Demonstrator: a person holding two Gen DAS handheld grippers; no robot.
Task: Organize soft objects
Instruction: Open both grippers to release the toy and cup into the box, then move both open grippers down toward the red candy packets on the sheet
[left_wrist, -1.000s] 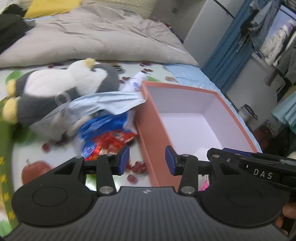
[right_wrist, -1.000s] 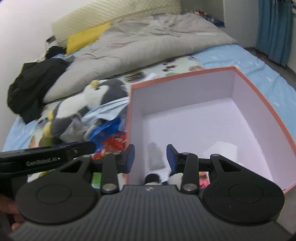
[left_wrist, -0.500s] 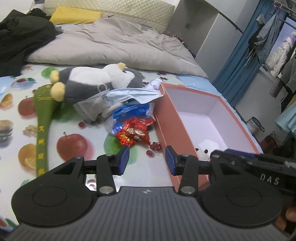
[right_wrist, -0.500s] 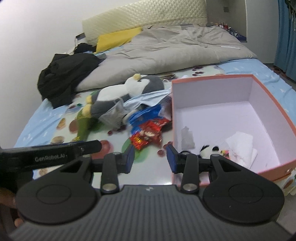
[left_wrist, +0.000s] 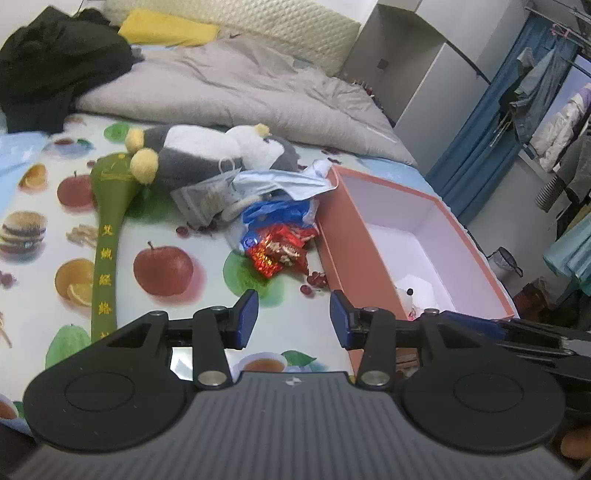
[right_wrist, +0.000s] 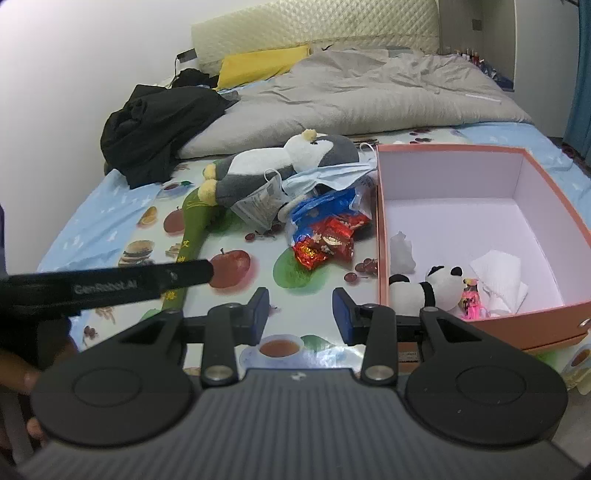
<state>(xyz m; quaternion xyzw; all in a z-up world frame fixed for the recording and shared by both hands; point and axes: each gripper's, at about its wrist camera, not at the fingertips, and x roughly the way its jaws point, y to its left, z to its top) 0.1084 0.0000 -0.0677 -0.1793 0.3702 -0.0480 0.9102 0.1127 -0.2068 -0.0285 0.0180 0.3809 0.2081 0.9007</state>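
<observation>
A grey and white penguin plush (left_wrist: 207, 155) (right_wrist: 291, 158) lies on the fruit-print bed sheet (left_wrist: 162, 295), partly under blue and grey face masks (left_wrist: 273, 182) (right_wrist: 325, 175). An orange box (left_wrist: 354, 251) (right_wrist: 480, 325) with a white inside stands to the right. It holds a small panda plush (right_wrist: 428, 286), white tissues (right_wrist: 498, 273) and a pink trinket. My left gripper (left_wrist: 293, 319) hovers open and empty over the sheet near the box's front corner. My right gripper (right_wrist: 300, 315) is open and empty too, just left of the box.
Blue and red snack bags (left_wrist: 277, 240) (right_wrist: 328, 232) lie between plush and box. A long green padded stick (left_wrist: 107, 236) (right_wrist: 190, 236) lies left. A grey duvet (left_wrist: 236, 92), black clothes (right_wrist: 159, 122) and a yellow pillow (right_wrist: 258, 64) fill the back.
Both grippers have pulled back from the box toward the near edge of the bed, so more of the sheet, the plush and the box shows. Their jaws kept the same gap.
</observation>
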